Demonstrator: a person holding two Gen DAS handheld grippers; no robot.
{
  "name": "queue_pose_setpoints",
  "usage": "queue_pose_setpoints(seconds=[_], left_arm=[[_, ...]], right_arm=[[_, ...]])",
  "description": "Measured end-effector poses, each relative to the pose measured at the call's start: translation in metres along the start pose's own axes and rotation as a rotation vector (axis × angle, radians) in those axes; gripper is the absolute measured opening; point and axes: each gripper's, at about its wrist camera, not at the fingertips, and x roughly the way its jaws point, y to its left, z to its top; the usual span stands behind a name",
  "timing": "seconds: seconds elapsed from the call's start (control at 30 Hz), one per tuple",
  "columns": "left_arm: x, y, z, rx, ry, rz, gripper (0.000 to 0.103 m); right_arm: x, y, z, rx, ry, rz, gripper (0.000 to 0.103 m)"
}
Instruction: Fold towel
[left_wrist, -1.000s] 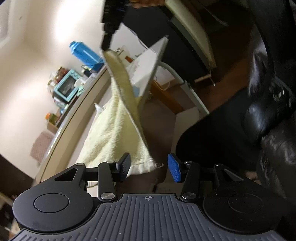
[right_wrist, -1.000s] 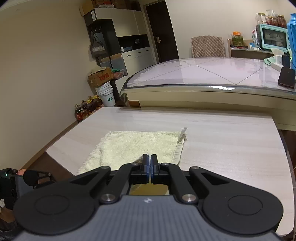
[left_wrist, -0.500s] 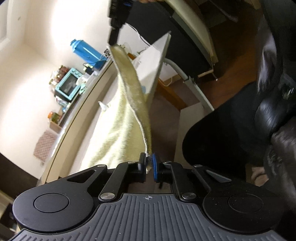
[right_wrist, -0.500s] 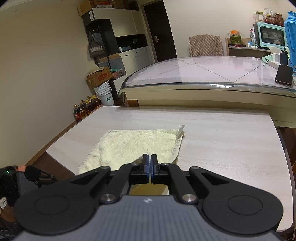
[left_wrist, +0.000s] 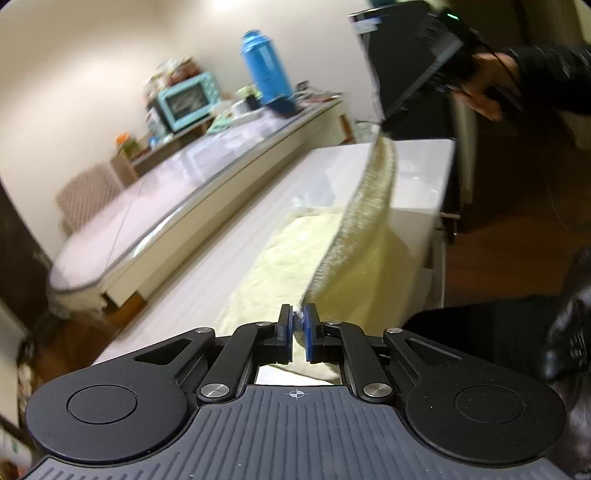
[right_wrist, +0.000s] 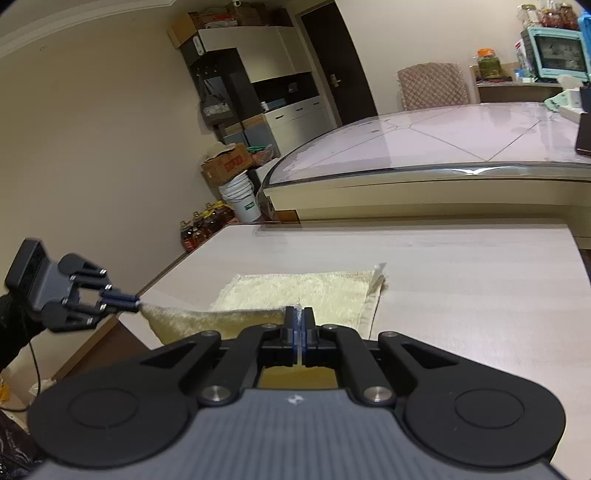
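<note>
A pale yellow towel (right_wrist: 303, 295) lies on the light wooden table (right_wrist: 461, 280); its near edge is lifted and stretched taut between my two grippers. My left gripper (left_wrist: 298, 320) is shut on one near corner of the towel (left_wrist: 295, 258). It also shows in the right wrist view (right_wrist: 133, 298), off the table's left edge. My right gripper (right_wrist: 298, 314) is shut on the other near corner. It shows in the left wrist view (left_wrist: 386, 123) at the far end of the raised towel edge. A white label (right_wrist: 378, 271) sticks up at the towel's far right corner.
A long glass-topped counter (right_wrist: 461, 147) stands behind the table with a blue flask (left_wrist: 266, 70), a teal toaster oven (left_wrist: 186, 99) and small items on it. Bottles (right_wrist: 201, 227), a white bucket (right_wrist: 242, 201) and boxes stand on the floor at the left. A dark chair (left_wrist: 517, 325) is beside me.
My left gripper shut on the towel's near corner a second ago and has since swung up level with the right one, stretching the near edge taut. The right gripper stayed shut on its corner.
</note>
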Motion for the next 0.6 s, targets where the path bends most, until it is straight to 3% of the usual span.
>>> queue_pose_setpoints(seconds=[0.33, 0.6], left_arm=[[0.049, 0.063, 0.002, -0.120, 0.100, -0.023, 0.006], [0.080, 0.096, 0.002, -0.192, 0.120, -0.033, 0.006]], right_arm=[[0.052, -0.044, 0.037, 0.012, 0.063, 0.024, 0.002], [0.095, -0.069, 0.060, 0.024, 0.118, 0.036, 0.002]])
